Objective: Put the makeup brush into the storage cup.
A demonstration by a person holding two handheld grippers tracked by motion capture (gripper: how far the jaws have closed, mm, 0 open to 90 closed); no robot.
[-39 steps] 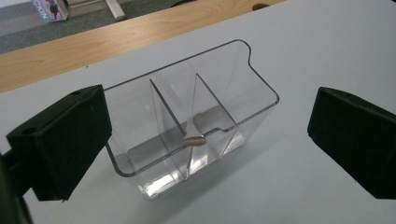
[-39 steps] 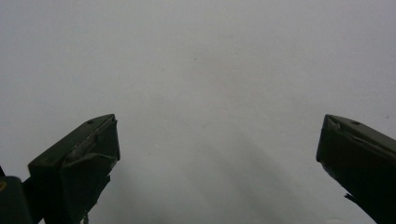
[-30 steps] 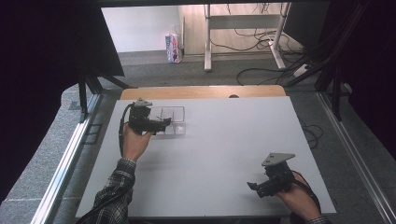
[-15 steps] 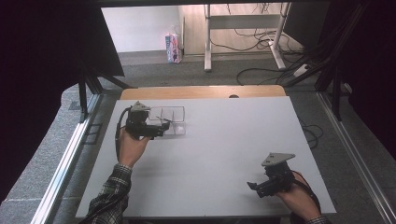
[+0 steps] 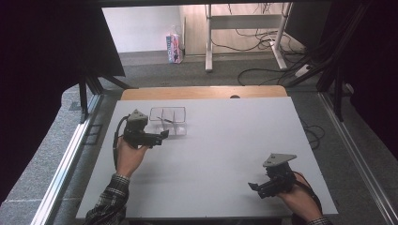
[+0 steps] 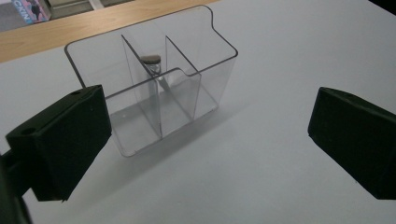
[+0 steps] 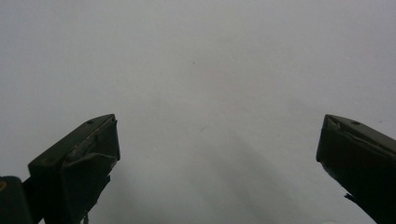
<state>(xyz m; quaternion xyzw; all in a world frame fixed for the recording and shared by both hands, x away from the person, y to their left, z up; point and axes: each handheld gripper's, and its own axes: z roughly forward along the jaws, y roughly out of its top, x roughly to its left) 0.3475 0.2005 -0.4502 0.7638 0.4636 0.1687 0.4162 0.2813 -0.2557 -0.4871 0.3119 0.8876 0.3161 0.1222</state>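
Left gripper (image 5: 162, 136), held in the person's left hand (image 5: 129, 154) over the far left part of the white table (image 5: 225, 150), points at a clear plastic organizer (image 5: 167, 121) and sits just beside its near side without touching it; in the left gripper view the two black jaws stand wide apart with nothing between them, the left gripper (image 6: 205, 154) aimed at the clear plastic organizer (image 6: 154, 93). That container stands upright on the table near the wooden strip (image 5: 202, 92) at the far edge, and thin walls split it into three compartments. A small metal object with a round, flat, dark top (image 6: 152, 65) leans tilted in the middle compartment; what it is exactly cannot be told. Near the front right corner of the table, well apart from the organizer, the right gripper (image 5: 256, 187) rests low in the person's right hand (image 5: 298, 197), with a grey three-cornered plate on top. From the right gripper view its jaws are likewise spread wide, the right gripper (image 7: 217, 158) facing bare white table (image 7: 196, 70). A plaid sleeve (image 5: 110, 204) covers the left forearm.
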